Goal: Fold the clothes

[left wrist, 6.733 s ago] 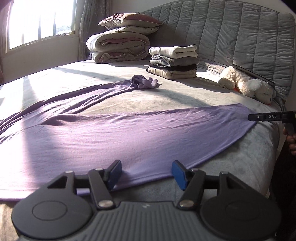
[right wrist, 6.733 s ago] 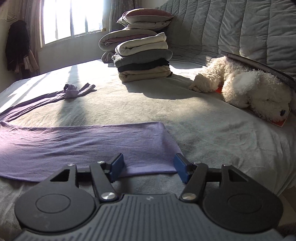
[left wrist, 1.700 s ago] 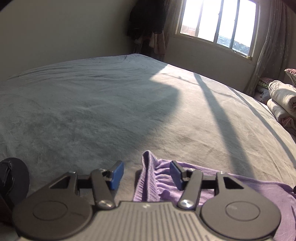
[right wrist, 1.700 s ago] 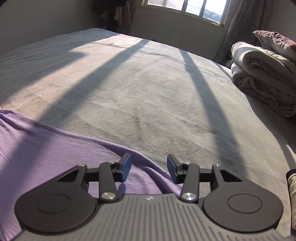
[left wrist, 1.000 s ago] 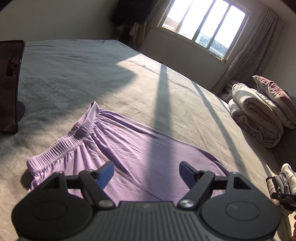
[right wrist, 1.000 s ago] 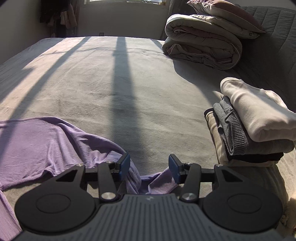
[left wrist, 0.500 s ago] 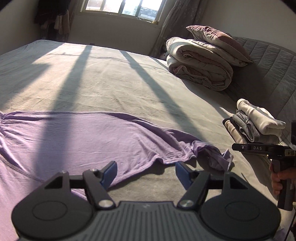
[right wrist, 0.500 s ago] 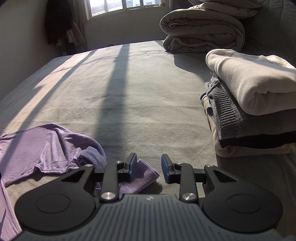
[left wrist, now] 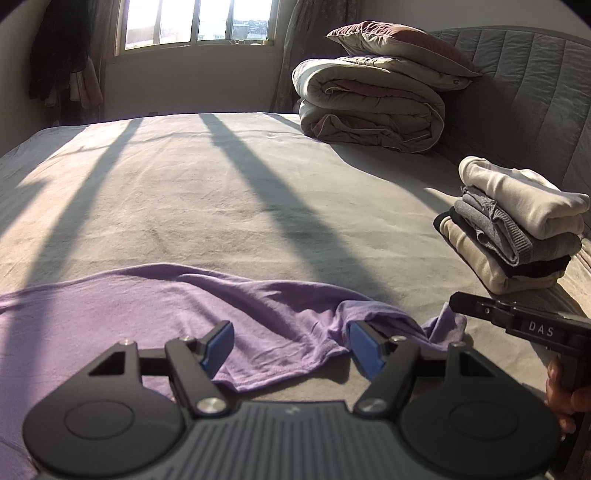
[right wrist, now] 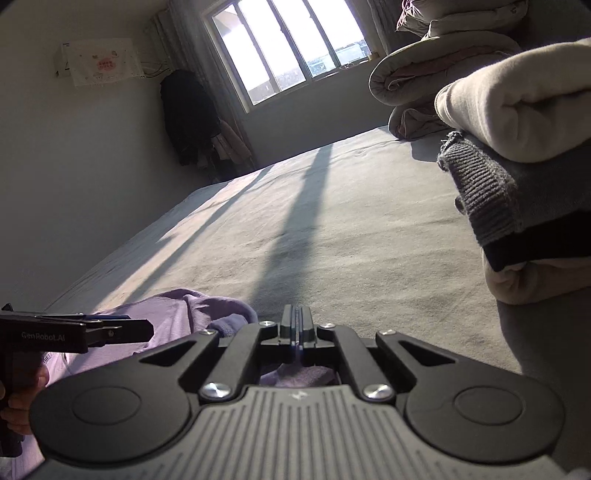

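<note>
A purple garment [left wrist: 155, 306] lies spread on the grey bed [left wrist: 221, 192], with one crumpled leg end [left wrist: 384, 317] at the right. My left gripper [left wrist: 290, 343] is open and hovers over the garment's near edge. My right gripper [right wrist: 296, 325] is shut on the purple leg end [right wrist: 295, 374], and purple cloth shows just behind its closed blue pads. The right gripper also shows in the left wrist view [left wrist: 517, 321], at the leg end. The left gripper shows in the right wrist view [right wrist: 85, 332], over the purple cloth [right wrist: 177, 314].
A stack of folded clothes [left wrist: 513, 225] stands at the right, close beside my right gripper [right wrist: 517, 147]. A rolled duvet [left wrist: 369, 107] with a pillow [left wrist: 399, 44] on top lies by the grey headboard [left wrist: 524, 85]. A window [left wrist: 195, 22] is behind.
My right gripper has closed on the purple leg end and tilted. My left gripper has swung a little right and closer to the garment's near edge, still open.
</note>
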{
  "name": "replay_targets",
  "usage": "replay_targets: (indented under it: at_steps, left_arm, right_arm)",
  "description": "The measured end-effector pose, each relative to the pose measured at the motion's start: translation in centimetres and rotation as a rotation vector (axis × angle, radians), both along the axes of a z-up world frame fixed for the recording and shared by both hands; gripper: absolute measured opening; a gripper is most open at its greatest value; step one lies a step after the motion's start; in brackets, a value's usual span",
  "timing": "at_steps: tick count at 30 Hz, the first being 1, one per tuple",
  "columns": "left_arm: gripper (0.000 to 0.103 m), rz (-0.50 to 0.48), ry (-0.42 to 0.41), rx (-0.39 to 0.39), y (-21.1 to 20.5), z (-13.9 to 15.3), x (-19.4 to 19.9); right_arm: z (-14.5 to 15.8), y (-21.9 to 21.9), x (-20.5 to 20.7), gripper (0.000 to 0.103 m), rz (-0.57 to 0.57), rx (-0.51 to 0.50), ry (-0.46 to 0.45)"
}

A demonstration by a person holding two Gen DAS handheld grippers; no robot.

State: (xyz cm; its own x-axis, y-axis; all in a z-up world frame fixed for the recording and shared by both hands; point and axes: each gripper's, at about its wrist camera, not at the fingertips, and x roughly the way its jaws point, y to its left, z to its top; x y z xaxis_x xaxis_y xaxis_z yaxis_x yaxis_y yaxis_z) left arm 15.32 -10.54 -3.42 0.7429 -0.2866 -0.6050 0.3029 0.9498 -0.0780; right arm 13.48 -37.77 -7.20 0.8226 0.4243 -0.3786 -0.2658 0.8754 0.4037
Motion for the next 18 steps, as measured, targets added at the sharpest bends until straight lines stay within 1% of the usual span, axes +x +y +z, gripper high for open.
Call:
replay_targets:
  at_steps: [3, 5, 9, 11, 13, 14, 15, 16, 18]
  left_arm:
    - [0.070, -0.038, -0.004, 0.042, -1.5, -0.2, 0.5]
    - [0.070, -0.078, -0.010, 0.068, -2.5, -0.4, 0.8]
    - [0.069, -0.179, -0.020, 0.101, -4.4, -0.3, 1.5]
    - [0.068, -0.230, -0.025, 0.117, -5.3, -0.3, 1.8]
    - [0.062, -0.277, -0.033, 0.136, -6.2, -0.3, 2.1]
    - [0.061, -0.300, -0.041, 0.150, -6.6, -0.2, 2.1]
    - [0.057, -0.310, -0.041, 0.157, -6.8, -0.2, 2.1]
    - [0.053, -0.304, -0.036, 0.155, -6.7, -0.1, 2.1]
    - [0.031, -0.294, -0.025, 0.150, -6.5, -0.1, 2.0]
  right_arm:
    - [1.1, -0.1, 0.1, 0.001, 0.007, -0.048, -0.007]
    - [1.3, -0.4, 0.3, 0.001, 0.014, -0.044, 0.020]
    - [1.2, -1.5, 0.7, 0.001, -0.016, -0.033, 0.091]
    - [1.0, -2.2, 0.8, 0.002, -0.016, -0.001, 0.104]
    - [0.8, -2.7, 0.9, 0.017, -0.013, 0.039, 0.106]
    - [0.7, -2.8, 0.9, 0.018, -0.010, 0.052, 0.105]
    - [0.5, -2.7, 1.0, 0.021, -0.003, 0.060, 0.100]
    - [0.3, -2.7, 1.0, 0.032, 0.002, 0.067, 0.094]
    - [-0.1, -2.4, 1.2, 0.040, 0.011, 0.072, 0.090]
